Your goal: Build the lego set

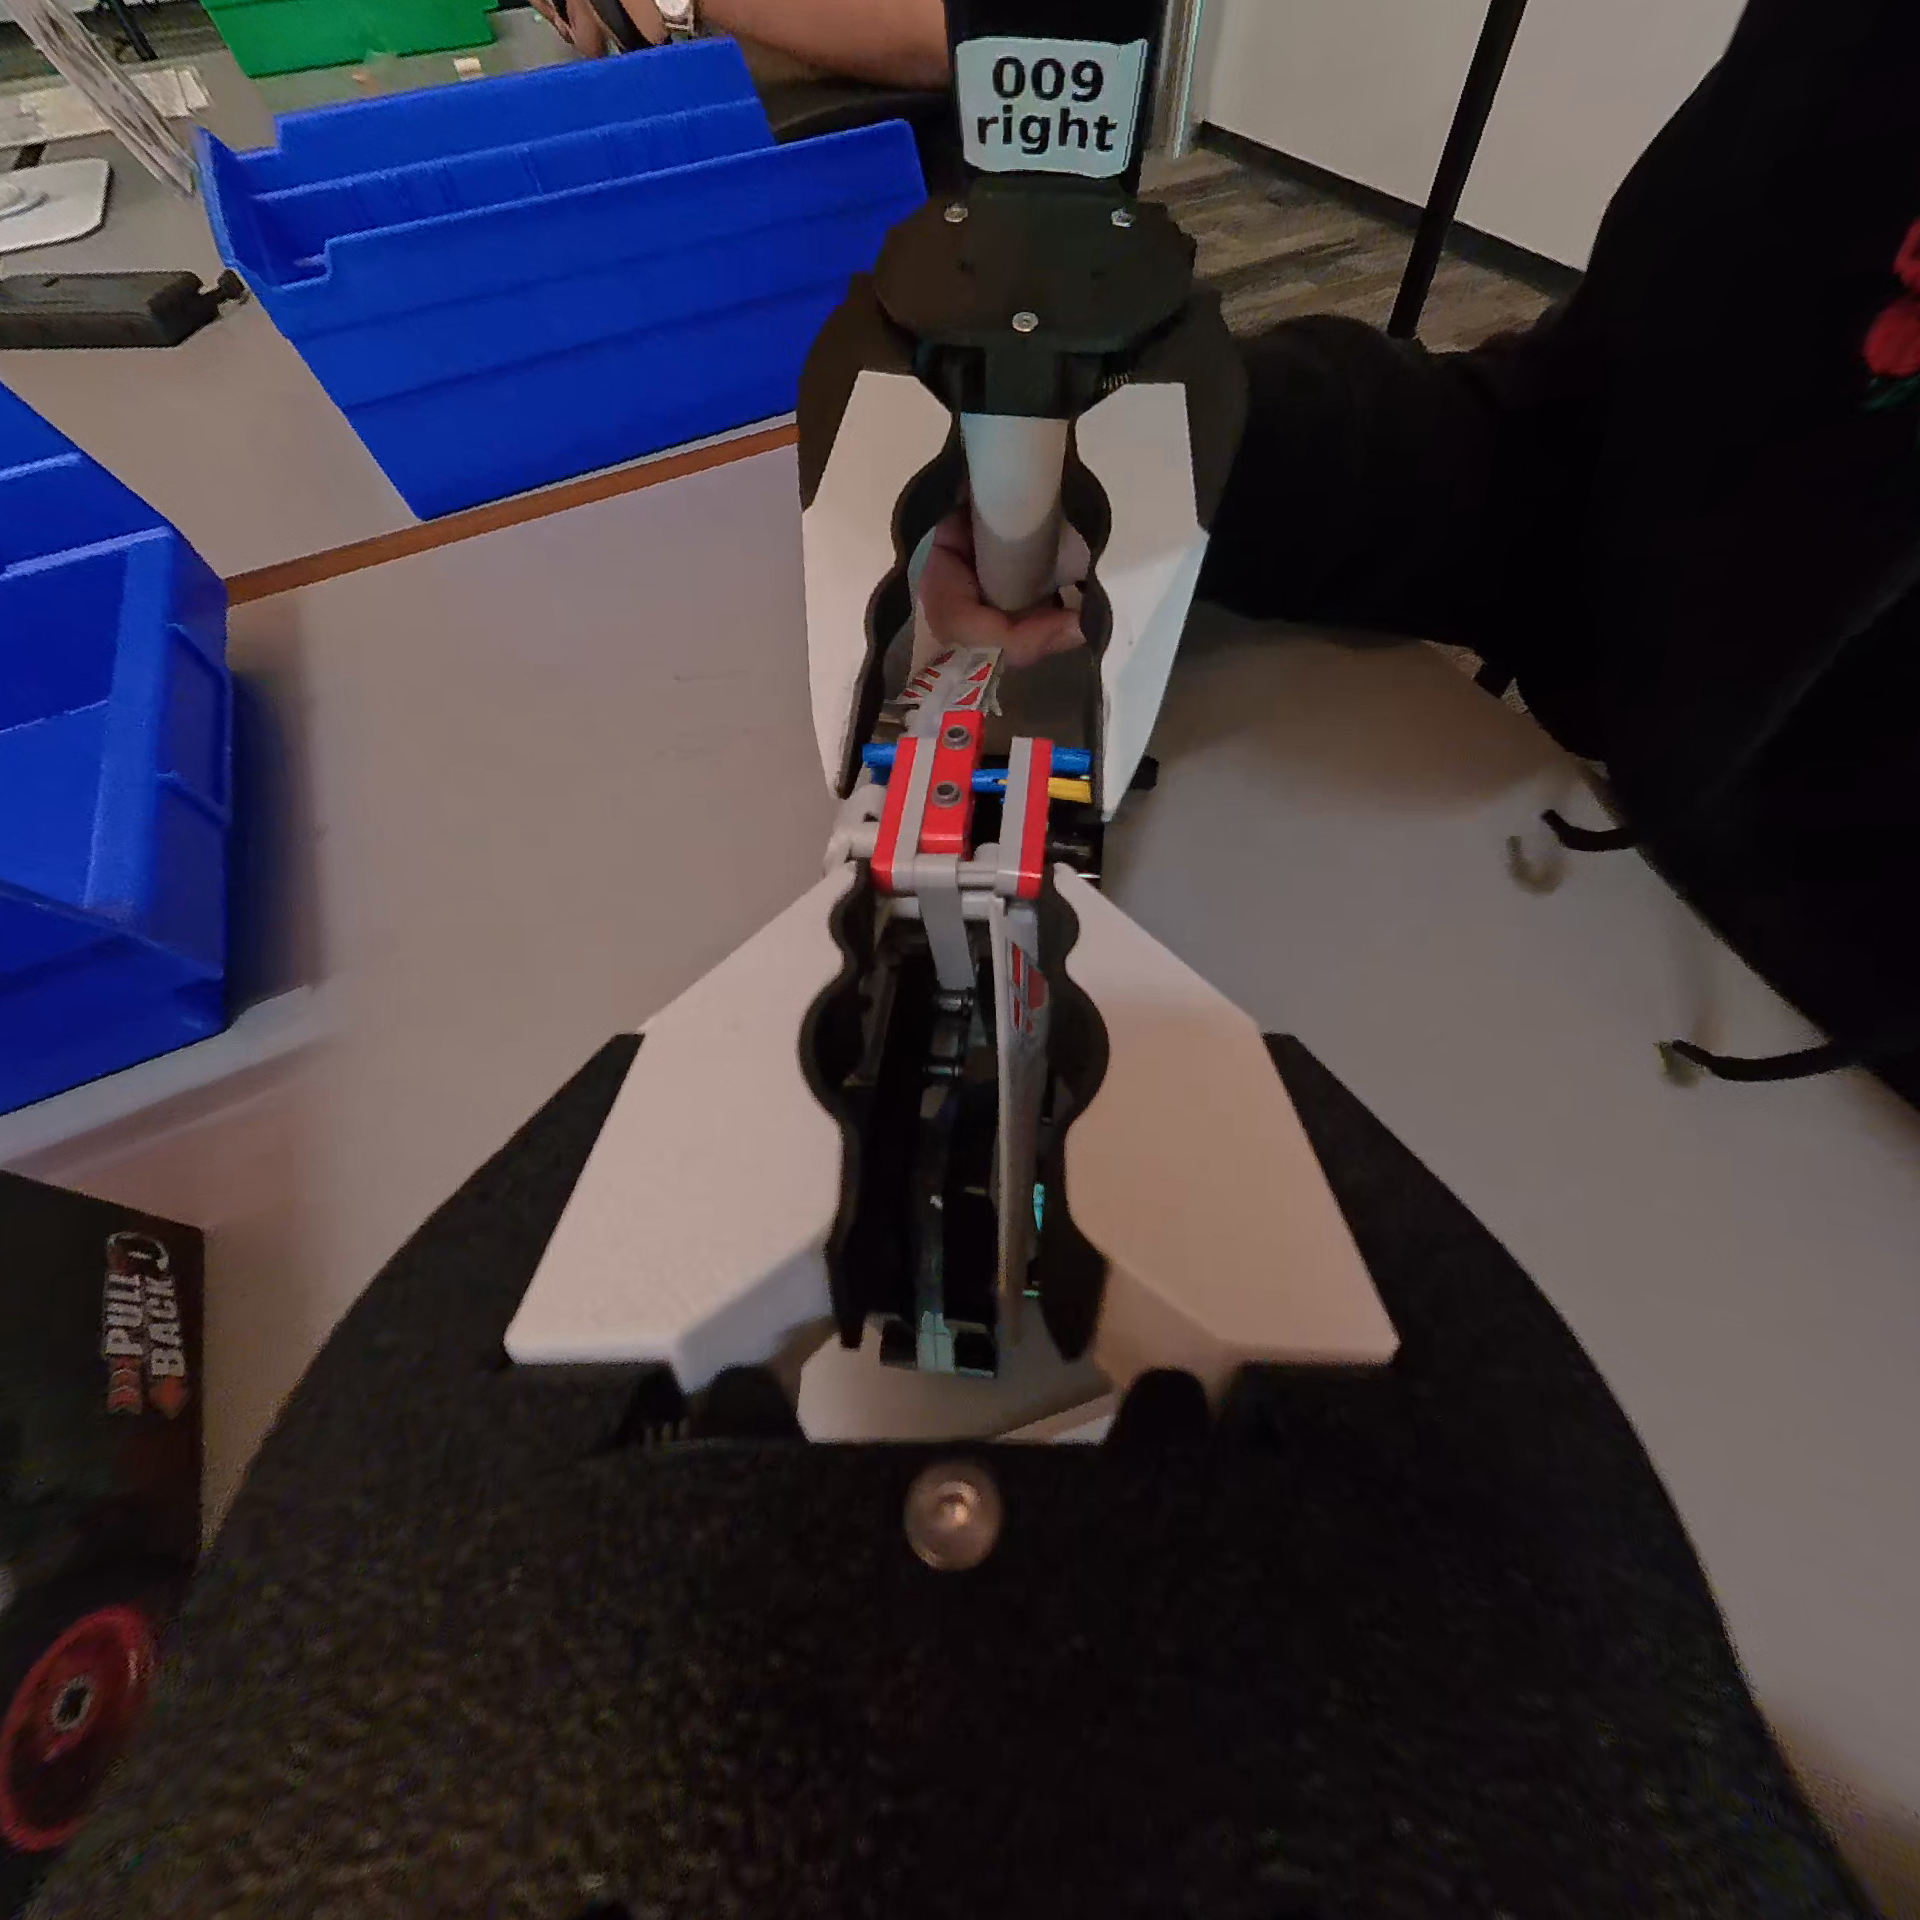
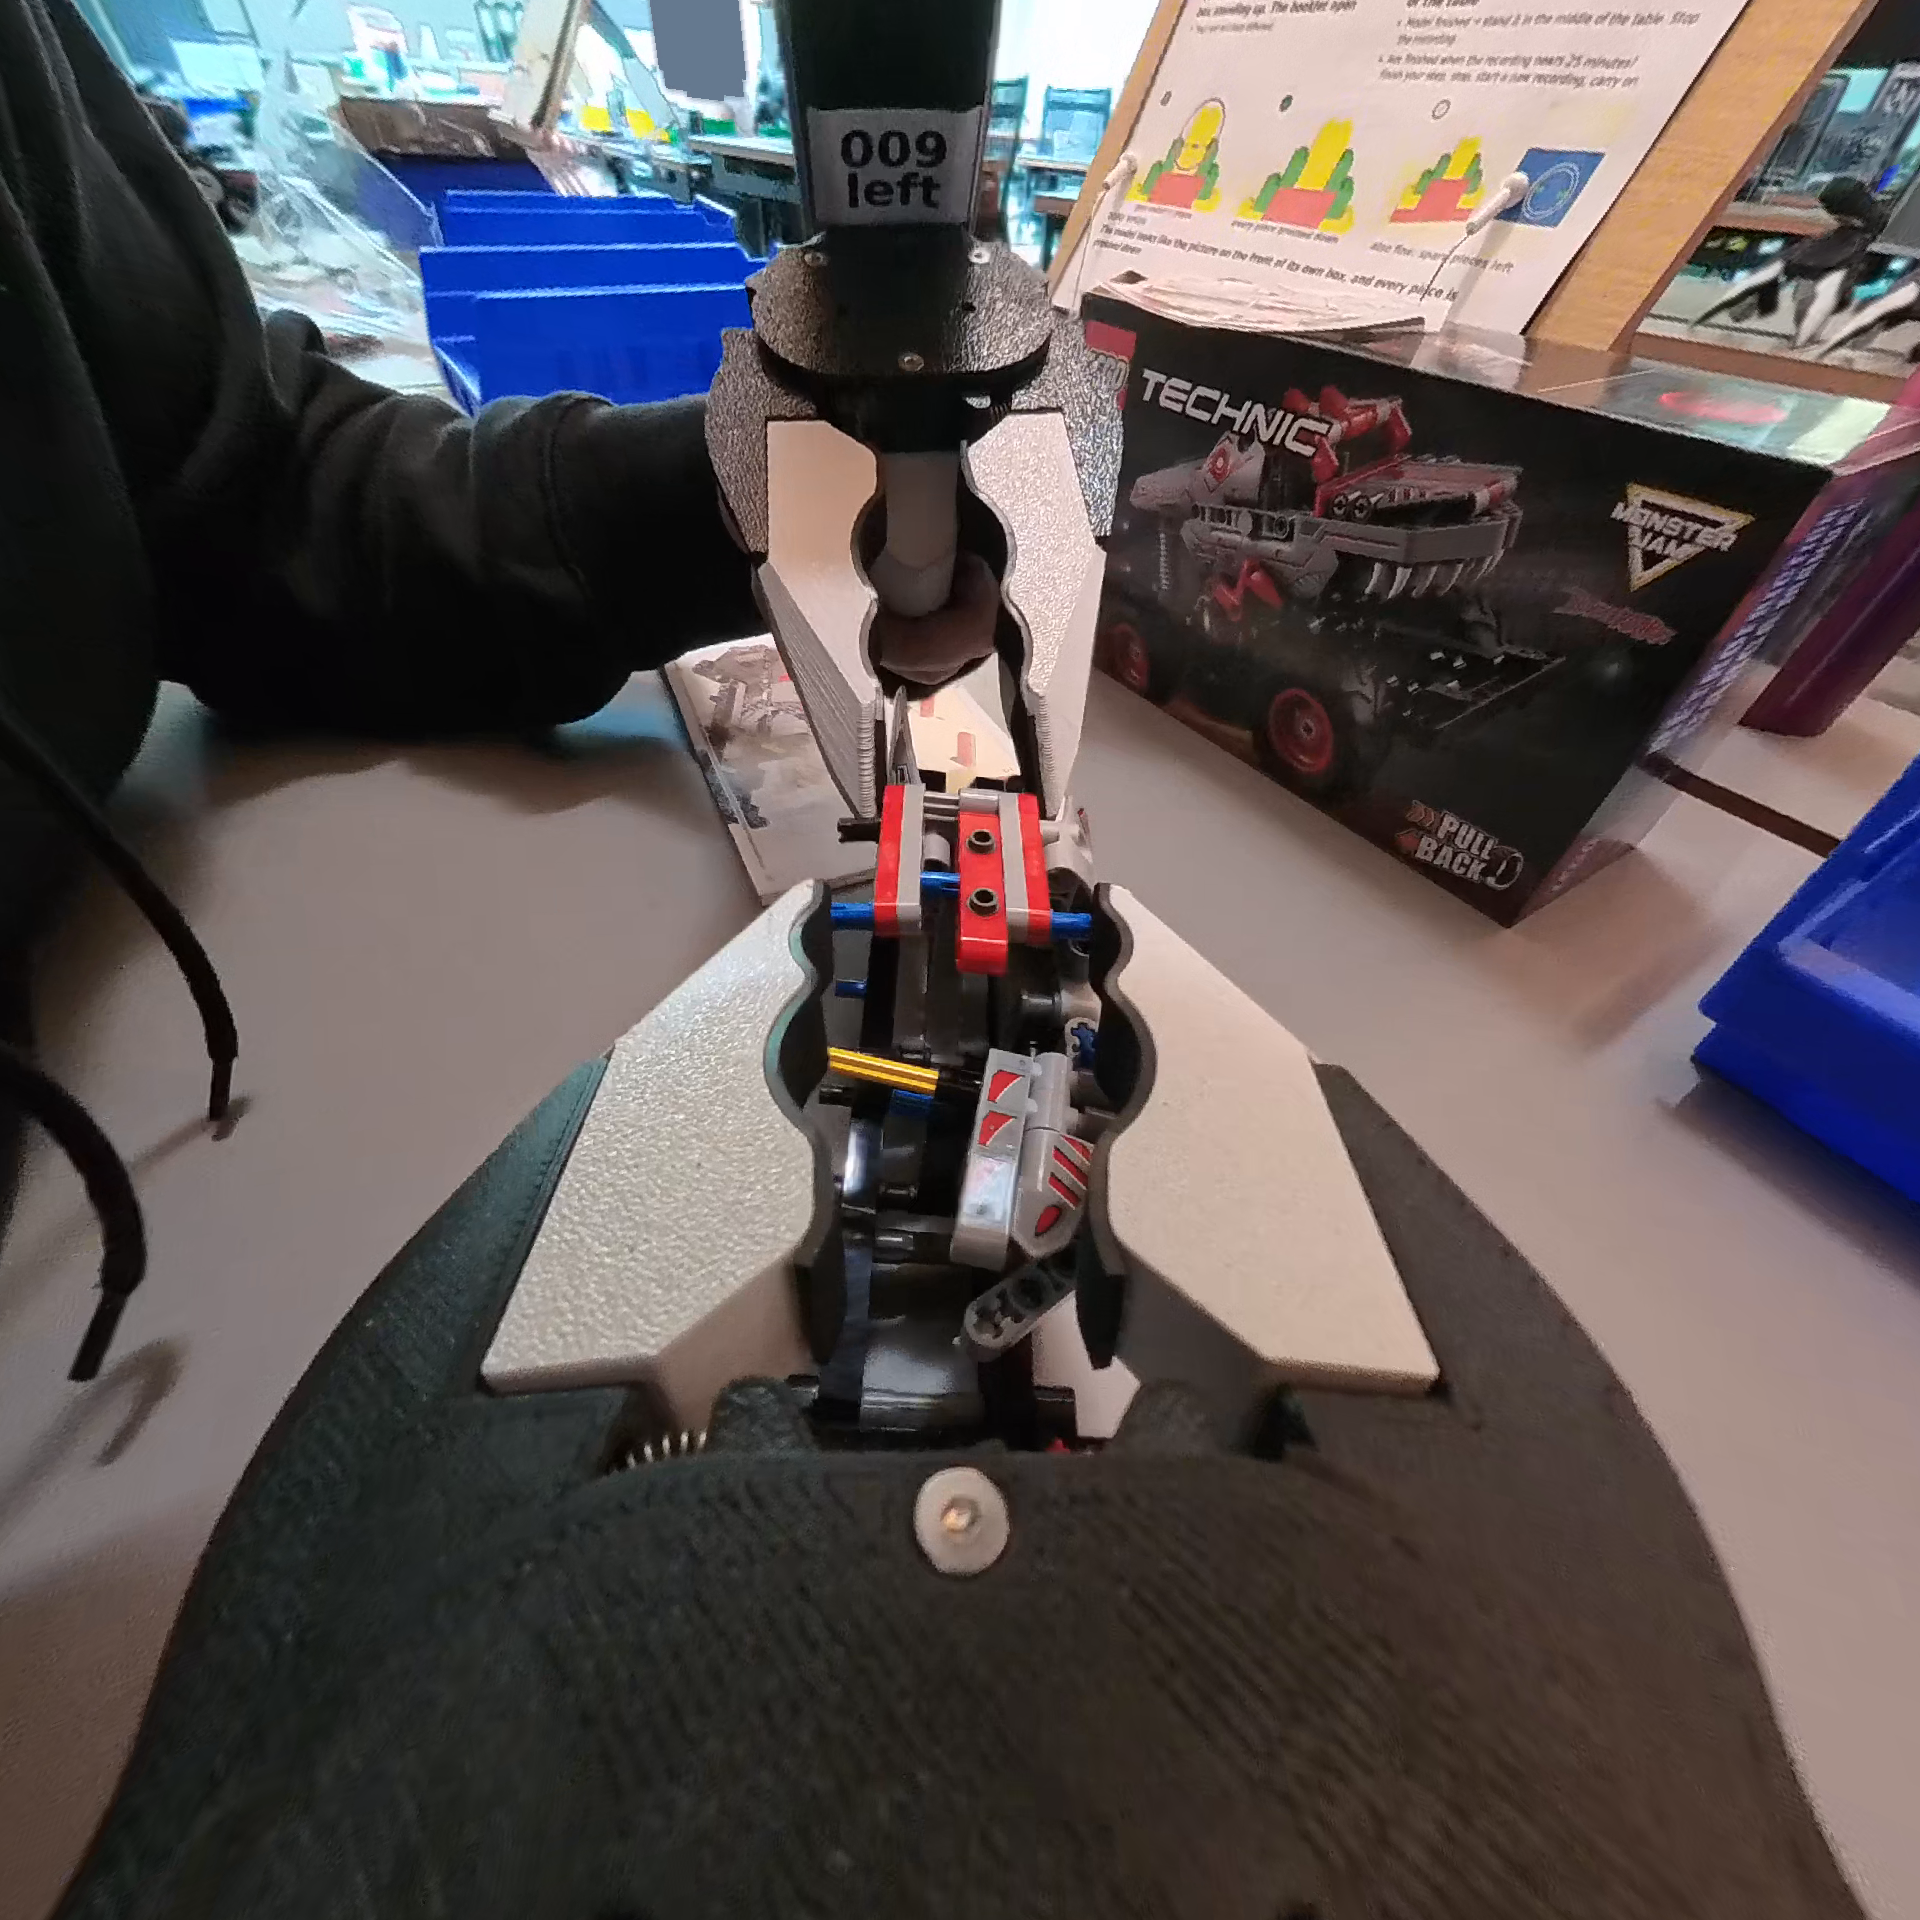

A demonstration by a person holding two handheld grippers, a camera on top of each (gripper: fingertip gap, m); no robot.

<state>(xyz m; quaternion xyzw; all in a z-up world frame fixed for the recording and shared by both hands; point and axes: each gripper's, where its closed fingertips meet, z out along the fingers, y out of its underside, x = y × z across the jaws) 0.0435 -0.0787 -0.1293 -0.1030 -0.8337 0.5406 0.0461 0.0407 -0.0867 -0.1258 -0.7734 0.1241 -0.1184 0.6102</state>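
Observation:
A part-built lego model (image 1: 951, 821) of red and grey beams, blue pins, a yellow axle and a black frame is held above the grey table (image 1: 499, 852) between two grippers that face each other. My left gripper (image 1: 951, 899) is shut on one end of it. My right gripper (image 1: 977, 774) comes from the far side and grips the other end. In the right wrist view, my right gripper (image 2: 961, 904) is shut on the model (image 2: 961, 894), with a grey and red striped panel (image 2: 1023, 1164) between its fingers. The left gripper (image 2: 956, 805) stands opposite.
Blue bins (image 1: 540, 281) stand at the back left, with another (image 1: 104, 779) at the left edge and one (image 2: 1829, 1018) on the right. The set's box (image 2: 1455, 582) and an instruction booklet (image 2: 743, 758) lie behind the model. A person's black sleeves (image 2: 364, 540) rest on the table. Left and right tips are no more than a few centimetres apart.

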